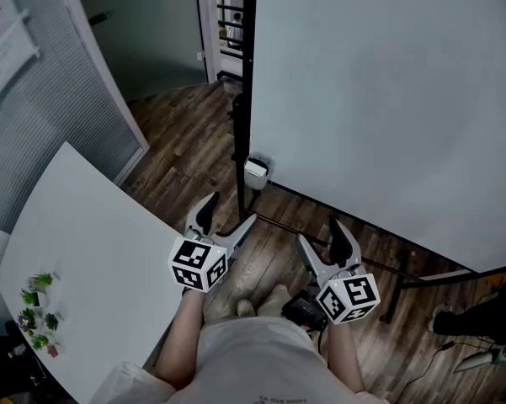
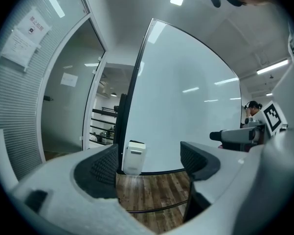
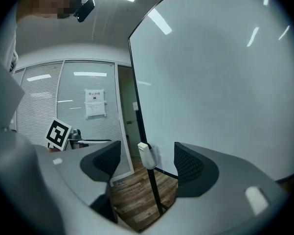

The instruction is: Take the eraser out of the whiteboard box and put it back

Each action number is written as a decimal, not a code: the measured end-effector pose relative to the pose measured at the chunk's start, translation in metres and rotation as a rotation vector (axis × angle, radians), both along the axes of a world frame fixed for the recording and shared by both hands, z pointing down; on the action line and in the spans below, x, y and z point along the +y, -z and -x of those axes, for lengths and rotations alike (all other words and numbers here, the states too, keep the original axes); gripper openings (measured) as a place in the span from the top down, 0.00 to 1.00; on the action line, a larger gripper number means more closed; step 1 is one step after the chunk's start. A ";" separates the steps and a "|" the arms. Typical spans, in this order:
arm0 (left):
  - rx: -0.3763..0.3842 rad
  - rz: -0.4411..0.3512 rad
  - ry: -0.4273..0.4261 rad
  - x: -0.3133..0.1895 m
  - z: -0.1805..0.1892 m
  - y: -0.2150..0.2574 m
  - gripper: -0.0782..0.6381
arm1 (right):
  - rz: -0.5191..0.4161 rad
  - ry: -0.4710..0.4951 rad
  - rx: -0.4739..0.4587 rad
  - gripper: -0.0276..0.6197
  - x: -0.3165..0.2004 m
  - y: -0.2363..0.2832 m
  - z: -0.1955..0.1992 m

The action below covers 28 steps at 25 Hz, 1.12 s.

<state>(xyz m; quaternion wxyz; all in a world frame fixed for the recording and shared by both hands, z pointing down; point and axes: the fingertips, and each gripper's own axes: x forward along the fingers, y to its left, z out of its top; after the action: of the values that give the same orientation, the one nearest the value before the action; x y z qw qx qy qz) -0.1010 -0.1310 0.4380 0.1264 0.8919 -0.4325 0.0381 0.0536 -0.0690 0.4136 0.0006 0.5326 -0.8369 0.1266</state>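
A small white whiteboard box [image 1: 255, 172] hangs at the lower left corner of the big whiteboard [image 1: 387, 99], on its black frame. No eraser shows in any view. My left gripper [image 1: 226, 219] is open and empty, a short way in front of the box. In the left gripper view the box [image 2: 133, 157] shows between the jaws, further off, and the left gripper [image 2: 149, 161] holds nothing. My right gripper [image 1: 323, 247] is open and empty too, level with the left, aimed at the whiteboard's lower edge. In the right gripper view the box [image 3: 147, 155] stands ahead of the right gripper [image 3: 143, 163].
A white table [image 1: 84, 251] with small potted plants [image 1: 38, 310] lies at the left. The whiteboard's black stand legs [image 1: 387, 268] run across the wooden floor. A glass partition with blinds [image 1: 34, 99] and a doorway stand behind. A person's shoe [image 1: 480, 314] is at right.
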 end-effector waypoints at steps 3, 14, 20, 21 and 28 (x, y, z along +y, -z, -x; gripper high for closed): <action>0.009 -0.004 0.001 -0.008 0.000 0.003 0.35 | -0.014 0.012 0.004 0.42 -0.008 0.005 0.005; -0.009 -0.003 -0.005 -0.048 -0.013 0.000 0.35 | -0.011 0.033 0.005 0.42 -0.046 0.003 0.005; -0.023 0.015 0.003 -0.061 -0.019 -0.010 0.36 | 0.013 0.032 -0.022 0.43 -0.057 -0.006 -0.004; -0.028 0.016 0.006 -0.063 -0.019 -0.011 0.36 | 0.016 0.033 -0.022 0.43 -0.059 -0.007 -0.005; -0.086 0.024 0.019 -0.075 -0.025 -0.022 0.37 | 0.038 0.041 -0.033 0.43 -0.068 -0.016 -0.011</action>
<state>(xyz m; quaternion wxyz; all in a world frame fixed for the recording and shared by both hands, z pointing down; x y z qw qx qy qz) -0.0761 -0.2058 0.4600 0.1188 0.8838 -0.4453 0.0803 0.0642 -0.1373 0.4300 -0.0005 0.5133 -0.8449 0.1508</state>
